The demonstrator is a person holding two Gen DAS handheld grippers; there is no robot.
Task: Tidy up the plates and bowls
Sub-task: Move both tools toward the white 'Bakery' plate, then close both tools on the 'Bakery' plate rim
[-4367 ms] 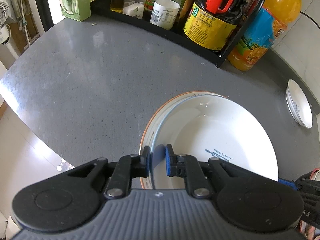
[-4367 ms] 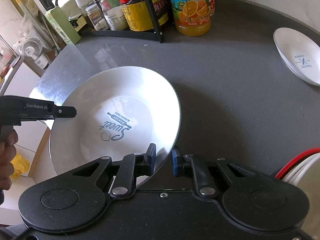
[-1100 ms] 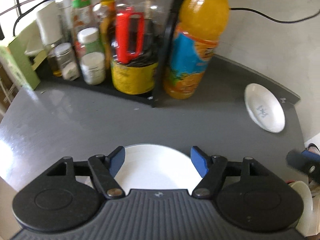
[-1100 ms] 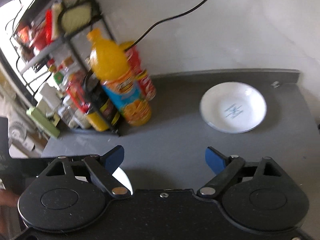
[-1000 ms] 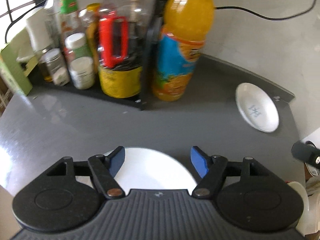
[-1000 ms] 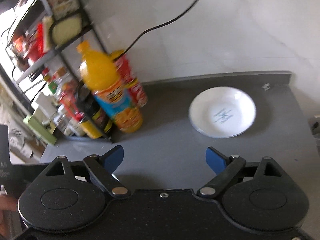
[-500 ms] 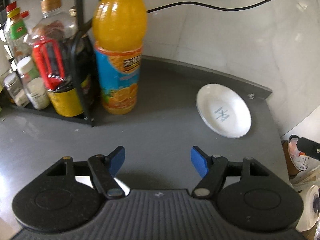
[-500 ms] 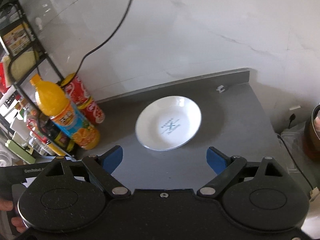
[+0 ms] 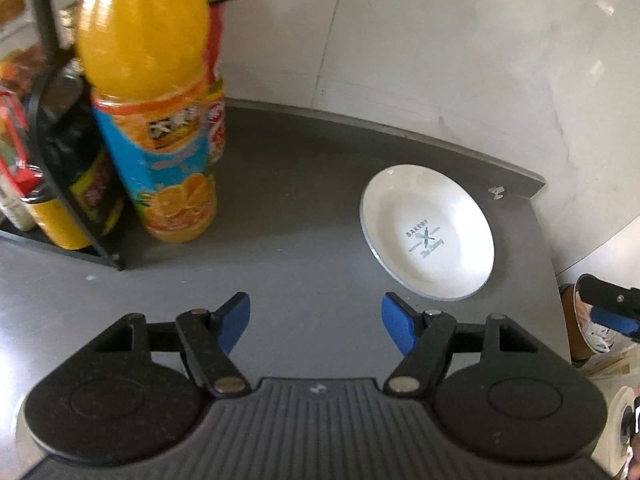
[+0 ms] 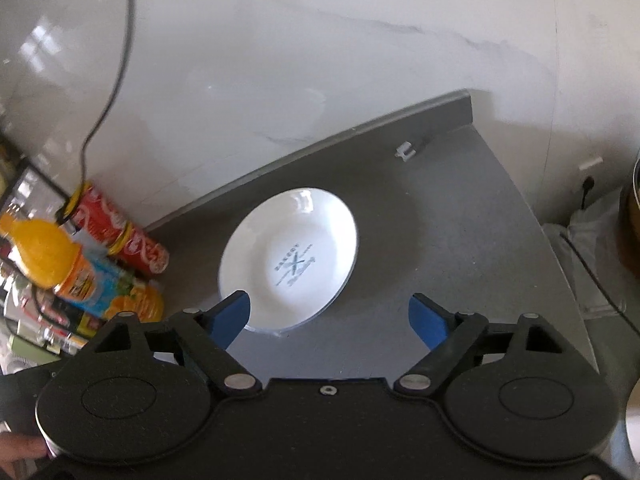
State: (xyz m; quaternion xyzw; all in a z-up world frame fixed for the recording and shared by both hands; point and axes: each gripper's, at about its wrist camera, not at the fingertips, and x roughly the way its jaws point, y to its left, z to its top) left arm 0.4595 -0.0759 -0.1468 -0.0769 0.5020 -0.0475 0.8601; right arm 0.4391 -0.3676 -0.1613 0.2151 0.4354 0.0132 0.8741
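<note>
A white plate [image 9: 428,236] [image 10: 290,258] with a blue rim and a printed mark in its middle lies on the grey counter near the back corner. My left gripper [image 9: 316,320] hovers open over bare counter, with the plate ahead and to its right. My right gripper [image 10: 330,316] stands wide just short of the plate's near rim, its jaws closing slightly with nothing pressed between them. A tip of the right gripper [image 9: 608,308] shows at the right edge of the left wrist view.
An orange juice bottle [image 9: 152,120] [image 10: 76,272] and a red can [image 10: 120,240] stand left of the plate, beside a black rack of bottles [image 9: 52,184]. A black cable [image 10: 108,64] hangs down the white wall. The counter ends at the right, with a brown pot [image 9: 576,320] beyond.
Both grippers swung right along the counter, away from the stacked plates and the rack. The lone plate by the corner now lies much closer, and the stacked plates have left both views.
</note>
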